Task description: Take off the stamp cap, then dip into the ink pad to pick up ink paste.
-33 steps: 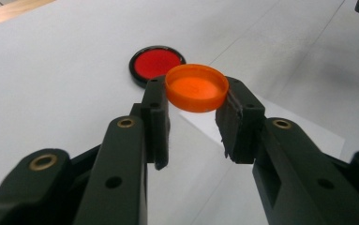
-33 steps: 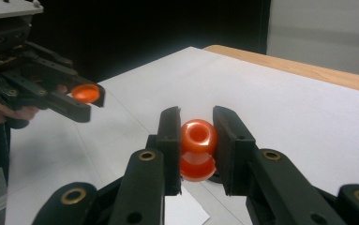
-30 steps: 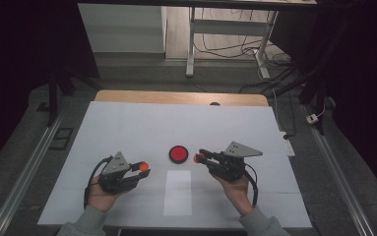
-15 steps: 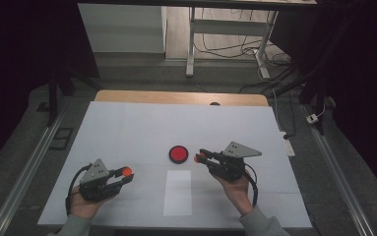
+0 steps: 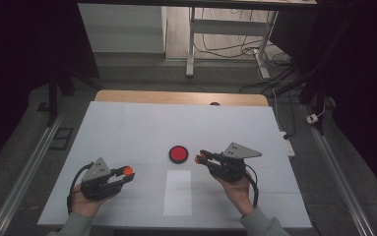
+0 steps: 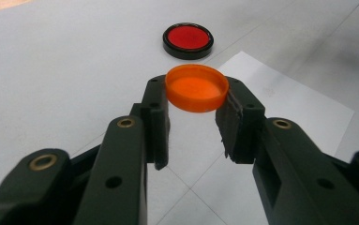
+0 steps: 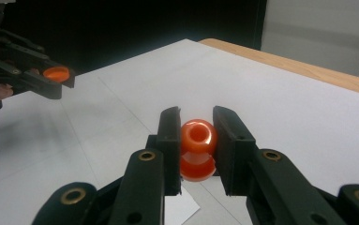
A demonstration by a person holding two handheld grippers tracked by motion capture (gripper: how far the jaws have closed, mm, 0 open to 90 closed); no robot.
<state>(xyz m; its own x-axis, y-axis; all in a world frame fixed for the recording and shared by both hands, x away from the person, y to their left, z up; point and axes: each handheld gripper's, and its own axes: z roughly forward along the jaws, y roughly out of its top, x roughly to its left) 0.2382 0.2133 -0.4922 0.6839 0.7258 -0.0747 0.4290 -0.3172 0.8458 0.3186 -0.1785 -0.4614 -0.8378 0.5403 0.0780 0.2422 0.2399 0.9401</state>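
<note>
The left tongs pinch an orange cap by its rim, hollow side up with nothing in it, above the white worktop, while the right tongs clamp a small orange bottle, its open mouth facing away and its inside too dark to read. A black-rimmed red disc lies flat on the worktop between the two, just beside the right tongs. Since a second ago the left hand has drawn the cap away from the disc toward the near left corner, and the right hand has kept its place.
</note>
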